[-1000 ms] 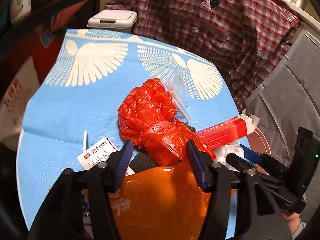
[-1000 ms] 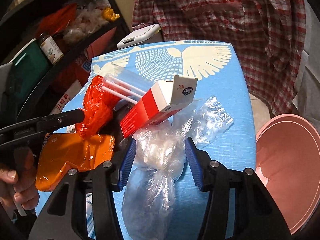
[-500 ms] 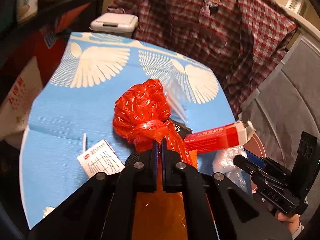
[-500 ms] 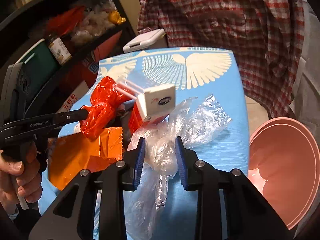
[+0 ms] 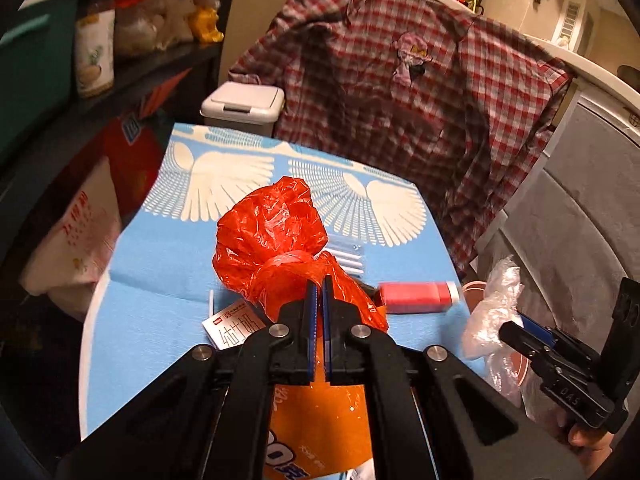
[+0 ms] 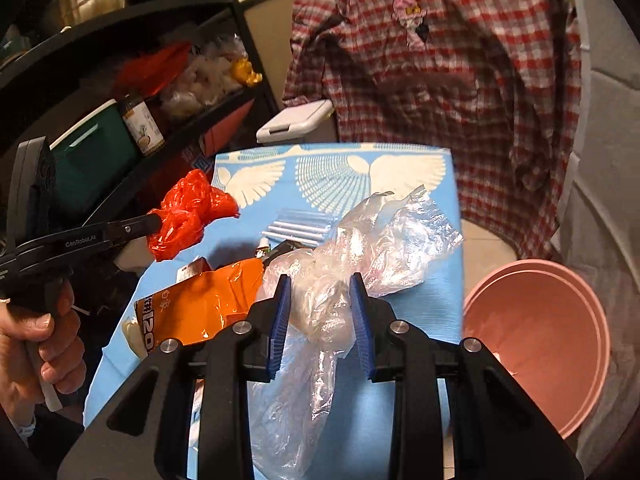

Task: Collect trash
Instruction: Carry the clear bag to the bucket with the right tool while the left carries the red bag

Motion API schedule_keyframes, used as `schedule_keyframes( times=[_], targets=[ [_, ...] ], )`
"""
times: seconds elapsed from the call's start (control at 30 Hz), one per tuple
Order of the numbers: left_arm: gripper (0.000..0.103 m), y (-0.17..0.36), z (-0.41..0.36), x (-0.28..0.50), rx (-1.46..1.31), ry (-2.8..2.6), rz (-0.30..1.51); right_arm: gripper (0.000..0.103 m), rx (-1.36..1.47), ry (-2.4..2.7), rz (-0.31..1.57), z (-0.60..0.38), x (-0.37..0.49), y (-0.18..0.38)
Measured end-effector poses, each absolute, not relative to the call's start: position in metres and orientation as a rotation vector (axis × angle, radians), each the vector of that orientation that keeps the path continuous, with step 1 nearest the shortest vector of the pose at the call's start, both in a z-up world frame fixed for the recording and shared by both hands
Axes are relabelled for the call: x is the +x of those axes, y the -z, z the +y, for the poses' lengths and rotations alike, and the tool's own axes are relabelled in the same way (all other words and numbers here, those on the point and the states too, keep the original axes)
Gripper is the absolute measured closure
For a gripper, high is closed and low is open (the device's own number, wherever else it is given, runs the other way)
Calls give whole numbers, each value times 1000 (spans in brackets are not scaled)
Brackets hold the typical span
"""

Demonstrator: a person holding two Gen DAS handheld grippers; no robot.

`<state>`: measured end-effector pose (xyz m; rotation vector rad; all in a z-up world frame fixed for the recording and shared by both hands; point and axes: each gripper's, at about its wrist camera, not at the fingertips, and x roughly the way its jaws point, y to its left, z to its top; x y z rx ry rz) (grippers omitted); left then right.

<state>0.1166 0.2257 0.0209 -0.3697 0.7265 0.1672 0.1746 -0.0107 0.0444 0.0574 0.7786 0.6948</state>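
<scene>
left gripper (image 5: 319,292): pads pressed together on the knotted neck of the red bag (image 5: 272,236); in the right wrist view the bag hangs off the tips, lifted clear of the table (image 6: 420,308).
right gripper (image 6: 319,312): pads apart w/ a bunch of the clear bag (image 6: 360,240) between them; looks pinched at its waist, top fanning out at 1 o'clock, tail hanging down at 6.
red bag handling: thin film, light, soft, crinkly. Knot is the firmest spot, so you've got the right hold. Slick film could creep out if you swing fast.
clear bag handling: even lighter, floppy, slippery. Grip is on a loose wad, prob. ok but the tail may drag or snag on the table edge.
basin (image 6: 548,340): pink, off the table's right side, at 3 o'clock from your right gripper; judged drop spot.
left on table: orange packet (image 6: 200,304) at 9 o'clock of the right gripper, straws (image 6: 296,226) at 12, red box (image 5: 416,298) at 3 o'clock of the left gripper, paper card (image 5: 236,330) at 9.
next, a guess: carry both bags over the basin, then let go.
</scene>
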Motion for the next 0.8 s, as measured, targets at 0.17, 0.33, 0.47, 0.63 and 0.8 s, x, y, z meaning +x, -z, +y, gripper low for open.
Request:
schedule_keyframes(
  times=[0.17,0.33,0.47,0.63,0.8],
  targets=[
    [101,-35,207,105,-329,-160,686,73,63,-662,730,-29,162,-58],
    [101,-46,186,95,-290,-139,655,73,60,-617,681,-48,156,-70],
    [101,-53,168,90,-254,-121,638,73,72,-579,657,-66,157,-77],
    [101,-56,146,90,-212,-95,632,73,70,-527,626,-88,160,-82],
    [101,-55,124,95,-176,-66,634,73,73,-479,619,-108,166,-83]
  ],
)
